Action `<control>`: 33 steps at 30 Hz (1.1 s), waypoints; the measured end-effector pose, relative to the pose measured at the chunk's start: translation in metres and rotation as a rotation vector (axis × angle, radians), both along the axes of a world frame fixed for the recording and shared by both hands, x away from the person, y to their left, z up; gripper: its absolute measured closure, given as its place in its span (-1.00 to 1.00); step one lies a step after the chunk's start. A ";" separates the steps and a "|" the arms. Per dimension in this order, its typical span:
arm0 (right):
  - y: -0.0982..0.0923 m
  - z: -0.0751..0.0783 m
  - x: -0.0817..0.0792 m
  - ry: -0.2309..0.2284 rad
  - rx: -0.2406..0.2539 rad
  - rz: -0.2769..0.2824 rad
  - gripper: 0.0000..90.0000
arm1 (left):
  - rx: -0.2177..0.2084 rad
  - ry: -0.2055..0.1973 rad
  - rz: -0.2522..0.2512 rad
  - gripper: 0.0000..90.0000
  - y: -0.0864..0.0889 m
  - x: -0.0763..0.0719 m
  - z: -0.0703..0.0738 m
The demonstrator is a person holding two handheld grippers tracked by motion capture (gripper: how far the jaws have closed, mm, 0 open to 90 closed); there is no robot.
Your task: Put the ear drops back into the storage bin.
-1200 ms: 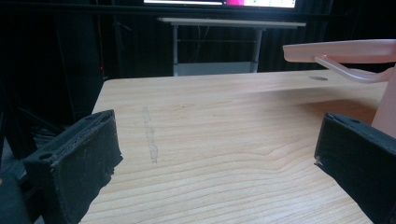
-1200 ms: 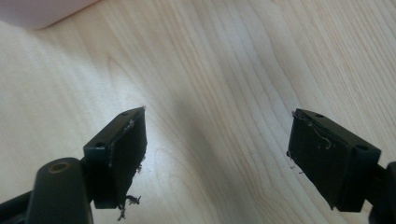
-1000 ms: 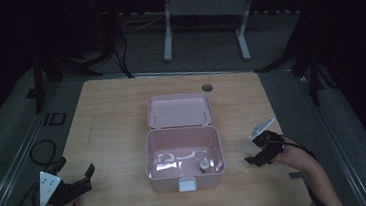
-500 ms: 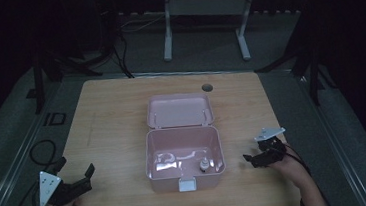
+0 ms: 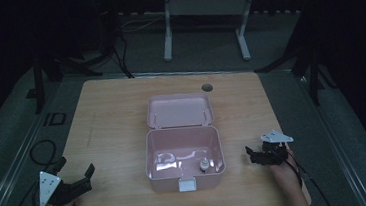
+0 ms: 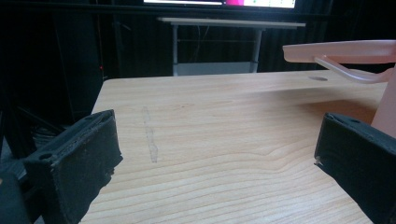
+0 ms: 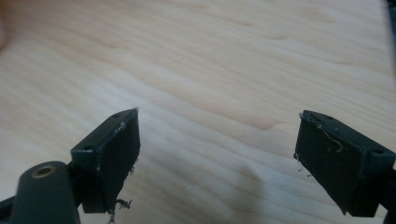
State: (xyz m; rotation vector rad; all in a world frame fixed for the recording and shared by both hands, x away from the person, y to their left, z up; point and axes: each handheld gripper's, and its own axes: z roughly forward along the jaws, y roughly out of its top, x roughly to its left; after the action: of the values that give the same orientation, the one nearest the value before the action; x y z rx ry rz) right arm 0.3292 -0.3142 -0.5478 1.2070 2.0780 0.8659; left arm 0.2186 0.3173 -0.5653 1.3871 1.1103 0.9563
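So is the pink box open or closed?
Open. The pink box has its lid flipped back, and you can see small things lying inside.

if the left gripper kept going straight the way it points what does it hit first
Probably nothing soon: the left gripper looks along bare table, with the pink box just off to its right. Depth is unclear, so it might graze it.

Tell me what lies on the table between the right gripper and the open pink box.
Nothing: in the high view the stretch between the right gripper and the pink box is bare wooden table.
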 end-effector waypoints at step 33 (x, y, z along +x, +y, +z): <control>0.006 -0.004 -0.019 -0.346 0.034 -0.275 -0.75 | 0.004 -0.003 -0.005 -0.99 0.000 0.000 0.000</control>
State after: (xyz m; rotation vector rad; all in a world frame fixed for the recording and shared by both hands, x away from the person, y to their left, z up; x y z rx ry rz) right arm 0.3105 -0.3085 -0.5516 1.2268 1.5875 0.9080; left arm 0.2183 0.3171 -0.5654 1.3913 1.1025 0.9571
